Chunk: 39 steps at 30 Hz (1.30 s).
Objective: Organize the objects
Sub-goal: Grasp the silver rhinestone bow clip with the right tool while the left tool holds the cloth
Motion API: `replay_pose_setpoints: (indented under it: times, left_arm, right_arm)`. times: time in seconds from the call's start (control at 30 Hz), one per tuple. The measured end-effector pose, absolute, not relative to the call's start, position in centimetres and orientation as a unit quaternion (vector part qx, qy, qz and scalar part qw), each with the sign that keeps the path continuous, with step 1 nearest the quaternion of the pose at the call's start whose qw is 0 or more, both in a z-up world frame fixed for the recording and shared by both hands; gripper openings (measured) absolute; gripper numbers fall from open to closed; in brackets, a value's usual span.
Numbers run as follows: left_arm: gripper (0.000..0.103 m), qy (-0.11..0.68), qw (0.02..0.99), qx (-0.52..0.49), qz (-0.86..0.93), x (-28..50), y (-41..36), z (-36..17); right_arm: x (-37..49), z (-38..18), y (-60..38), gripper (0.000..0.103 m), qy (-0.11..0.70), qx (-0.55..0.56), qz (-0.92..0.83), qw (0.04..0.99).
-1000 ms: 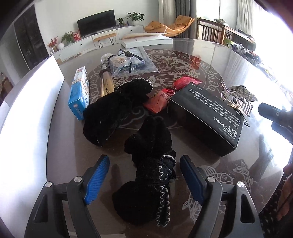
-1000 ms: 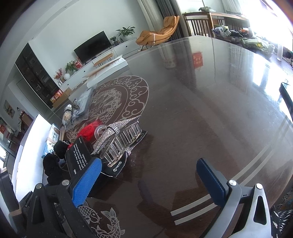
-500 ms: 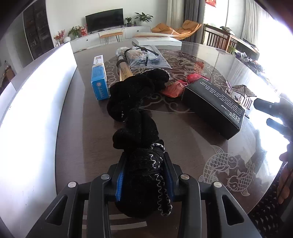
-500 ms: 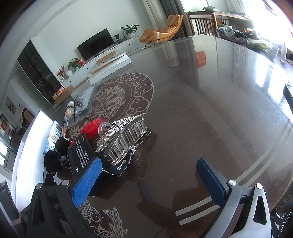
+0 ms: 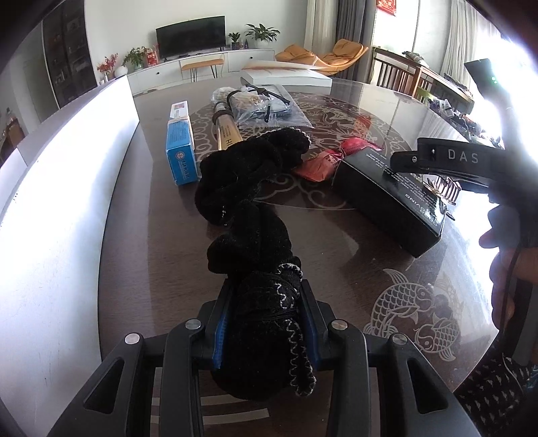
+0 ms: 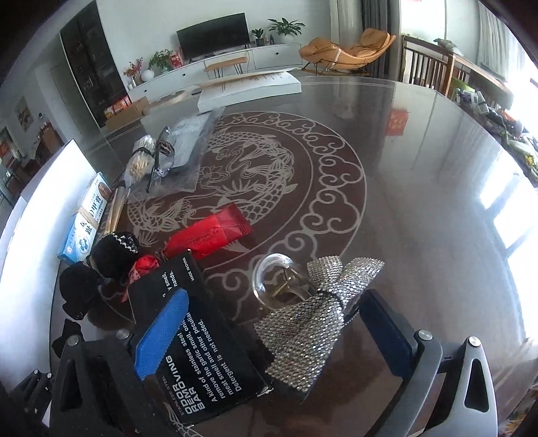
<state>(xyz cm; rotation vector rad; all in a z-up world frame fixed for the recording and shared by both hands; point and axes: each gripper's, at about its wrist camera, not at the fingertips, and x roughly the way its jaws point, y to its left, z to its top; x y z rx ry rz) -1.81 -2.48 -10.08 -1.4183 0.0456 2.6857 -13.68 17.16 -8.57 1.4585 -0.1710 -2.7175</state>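
With the left claw [image 5: 265, 329] clenched on the black knitted glove [image 5: 262, 302] at the near tabletop [image 5: 336, 255] edge, the right claw [image 6: 272, 339], jaws closing around the rhinestone bow hair clip [image 6: 312, 322], should centre before pinching.

Bright living room – television [image 6: 213, 30] on a white console [image 6: 222, 69], orange lounge chair [image 6: 349, 48], glaring windows [image 5: 396, 37]
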Motion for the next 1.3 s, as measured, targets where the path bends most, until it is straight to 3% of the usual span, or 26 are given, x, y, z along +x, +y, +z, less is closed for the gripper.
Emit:
replay_pose_setpoints:
  times: [0.1, 0.4, 0.57, 0.67, 0.73, 0.77, 0.8, 1.1, 1.3]
  left_arm:
    - [0.036, 0.019, 0.050, -0.464, 0.884, -1.7, -2.3, -10.2]
    - [0.036, 0.016, 0.052, -0.463, 0.885, -1.8, -2.3, -10.1]
    - [0.036, 0.018, 0.052, -0.462, 0.885, -1.8, -2.3, -10.2]
    - [0.036, 0.019, 0.052, -0.462, 0.885, -1.8, -2.3, -10.2]
    - [0.036, 0.020, 0.054, -0.462, 0.885, -1.8, -2.3, -10.2]
    - [0.036, 0.019, 0.055, -0.462, 0.885, -1.9, -2.4, -10.2]
    - [0.036, 0.019, 0.057, -0.462, 0.885, -1.9, -2.4, -10.2]
    - [0.036, 0.001, 0.060, -0.457, 0.888, -1.7, -2.8, -10.2]
    - [0.035, -0.017, 0.066, -0.461, 0.885, -1.7, -3.2, -10.1]
  right_arm:
    - [-13.3, -8.0, 18.5, 0.059, -0.074, 0.470, -0.879, 0.036]
    - [-11.5, -8.2, 21.9, 0.062, -0.097, 0.470, -0.875, 0.056]
    - [-11.6, -8.9, 20.6, 0.089, -0.054, 0.488, -0.870, 0.046]
    - [-12.4, -9.1, 18.6, 0.092, -0.002, 0.482, -0.875, 0.042]
    - [-12.6, -9.1, 18.2, 0.087, 0.010, 0.466, -0.884, 0.038]
    - [-12.8, -9.1, 18.4, 0.064, 0.009, 0.465, -0.885, 0.034]
    - [-12.8, -9.2, 18.7, 0.057, -0.001, 0.467, -0.884, 0.035]
    - [-9.6, -7.5, 24.2, 0.055, -0.140, 0.436, -0.885, 0.084]
    - [-8.4, -6.5, 24.4, 0.055, -0.152, 0.431, -0.885, 0.089]
